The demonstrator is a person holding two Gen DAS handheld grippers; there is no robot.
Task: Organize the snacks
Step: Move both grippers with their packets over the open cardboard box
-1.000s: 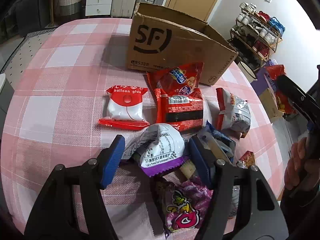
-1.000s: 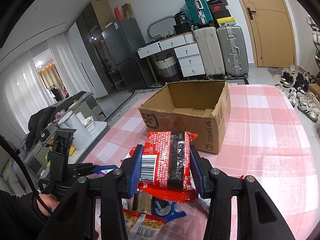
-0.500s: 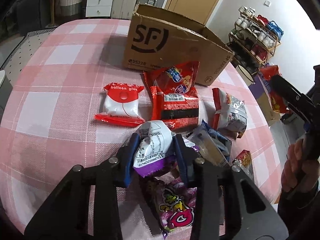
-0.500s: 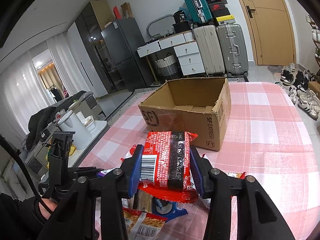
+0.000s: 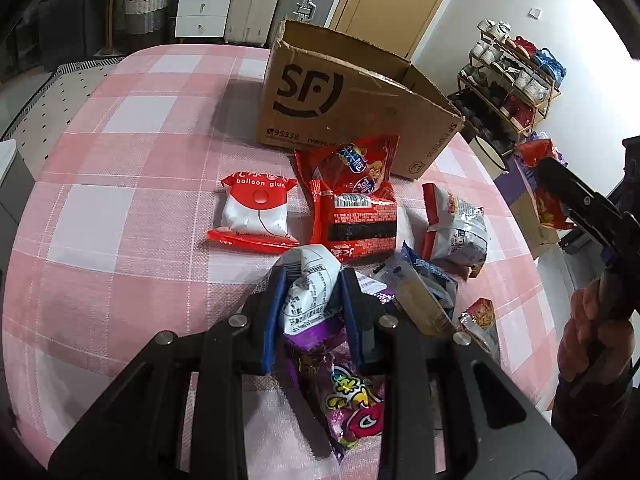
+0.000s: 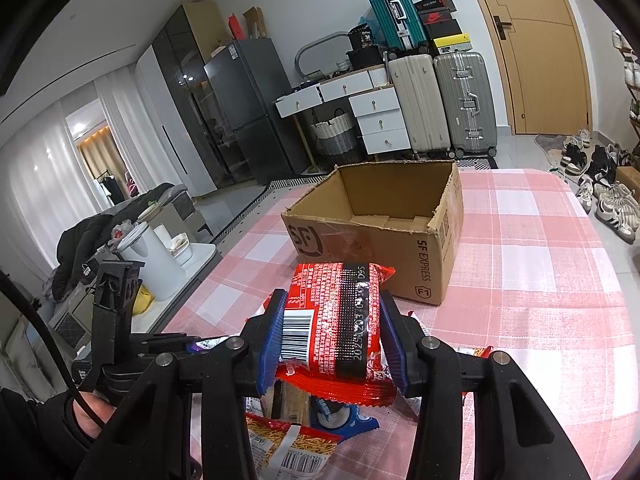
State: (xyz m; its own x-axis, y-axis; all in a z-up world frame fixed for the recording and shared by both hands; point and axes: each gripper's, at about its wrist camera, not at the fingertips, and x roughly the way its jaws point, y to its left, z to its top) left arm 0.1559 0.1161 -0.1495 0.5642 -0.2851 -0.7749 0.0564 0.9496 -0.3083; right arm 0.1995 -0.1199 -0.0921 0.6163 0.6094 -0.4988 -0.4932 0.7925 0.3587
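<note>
My left gripper (image 5: 312, 276) points down at a pile of snacks on the pink checked table (image 5: 120, 208). Its blue pads squeeze a white and purple snack packet (image 5: 310, 300), and the jaws are closing on it. My right gripper (image 6: 332, 296) is shut on a red snack packet (image 6: 336, 316) with a black stripe, held above the table in front of the open cardboard box (image 6: 372, 236). In the left wrist view the box (image 5: 340, 92) stands behind the pile. The floor of the box looks bare.
Loose on the cloth lie a balloon glue packet (image 5: 256, 208), two red packets (image 5: 356, 224), a white and red packet (image 5: 456, 224), a blue packet (image 5: 420, 288) and a purple packet (image 5: 352, 400). A shoe rack (image 5: 516, 80) stands past the table's right edge.
The left gripper's jaws have come together from wide apart onto the white and purple packet. The right gripper has stayed still with its red packet.
</note>
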